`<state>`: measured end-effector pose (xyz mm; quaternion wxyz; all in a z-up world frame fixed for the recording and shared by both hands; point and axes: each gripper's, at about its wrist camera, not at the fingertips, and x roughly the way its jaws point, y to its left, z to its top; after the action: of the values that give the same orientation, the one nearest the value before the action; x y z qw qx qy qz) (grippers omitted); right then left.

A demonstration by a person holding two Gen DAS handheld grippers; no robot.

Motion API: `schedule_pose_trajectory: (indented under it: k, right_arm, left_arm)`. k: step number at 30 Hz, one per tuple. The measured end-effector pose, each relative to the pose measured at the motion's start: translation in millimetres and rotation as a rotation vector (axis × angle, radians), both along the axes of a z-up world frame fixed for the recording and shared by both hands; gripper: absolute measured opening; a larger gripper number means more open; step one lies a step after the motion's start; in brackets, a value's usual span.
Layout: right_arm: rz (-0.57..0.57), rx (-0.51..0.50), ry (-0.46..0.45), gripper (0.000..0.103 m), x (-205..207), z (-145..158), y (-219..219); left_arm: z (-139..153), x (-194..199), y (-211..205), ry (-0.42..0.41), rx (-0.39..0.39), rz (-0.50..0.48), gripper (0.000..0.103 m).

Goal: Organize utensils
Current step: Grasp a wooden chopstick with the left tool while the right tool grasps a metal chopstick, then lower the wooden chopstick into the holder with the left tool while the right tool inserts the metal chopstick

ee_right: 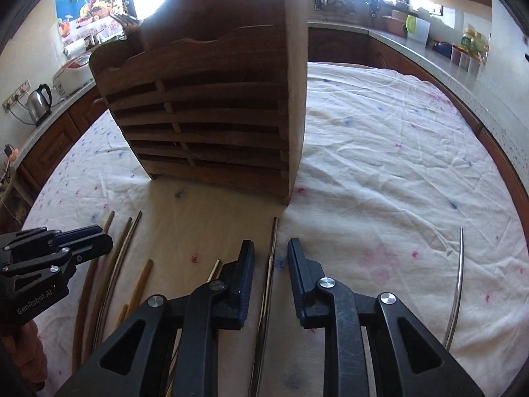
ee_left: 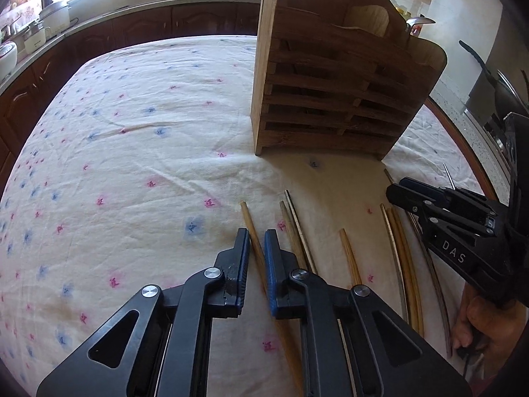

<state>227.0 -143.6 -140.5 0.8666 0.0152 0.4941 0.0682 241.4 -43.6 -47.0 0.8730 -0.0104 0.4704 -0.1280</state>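
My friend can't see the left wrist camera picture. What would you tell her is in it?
The left hand-held gripper has its fingers closed on a light wooden chopstick lying on a flowery tablecloth. More chopsticks lie to the right, where the right hand-held gripper reaches in. A slatted wooden utensil holder stands behind them.

wrist cams | angled down, close | share rack, tablecloth

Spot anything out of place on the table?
One thin metal stick lies alone on the cloth, far right of the right gripper, apart from the chopsticks in loose rows in front of the wooden holder. Nothing looks spilled or damaged.
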Motion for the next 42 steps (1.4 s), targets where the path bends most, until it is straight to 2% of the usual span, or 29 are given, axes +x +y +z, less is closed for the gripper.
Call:
schedule_pose_trajectory:
  k: [1, 2, 3, 9, 23, 34, 42]
  right_arm:
    - [0.007, -0.008, -0.001, 0.017, 0.0, -0.1, 1.8]
    - [0.014, -0.004, 0.0, 0.008, 0.6, 0.7, 2.9]
    - [0.013, -0.001, -0.001, 0.006, 0.5, 0.8, 2.5]
    - [-0.028, 0.097, -0.008, 0.005, -11.3, 11.8, -11.8]
    - [-0.072, 0.215, -0.199, 0.004, -79.8, 98.3, -34.8]
    - [-0.06, 0.243, -0.336, 0.004, -119.6, 156.7, -44.4]
    - [-0.062, 0.237, -0.431, 0.004, -121.6, 189.1, -52.6]
  left_arm:
    - [0.2, 0.6, 2.4, 0.003, -0.015, 0.003, 0.007]
    - [0.5, 1.2, 5.0, 0.007, -0.03, 0.007, 0.007]
    - [0.8, 1.8, 7.3, 0.011, -0.044, 0.011, 0.006]
    - [6.7, -3.9, 24.3, 0.024, -0.146, 0.022, 0.004]
    - [82.7, -74.9, 46.6, -0.115, -0.28, -0.03, 0.004]
    - [128.8, -105.1, 65.9, -0.211, -0.339, -0.038, 0.004]
    - [155.1, -113.0, 74.2, -0.284, -0.341, -0.02, 0.004]
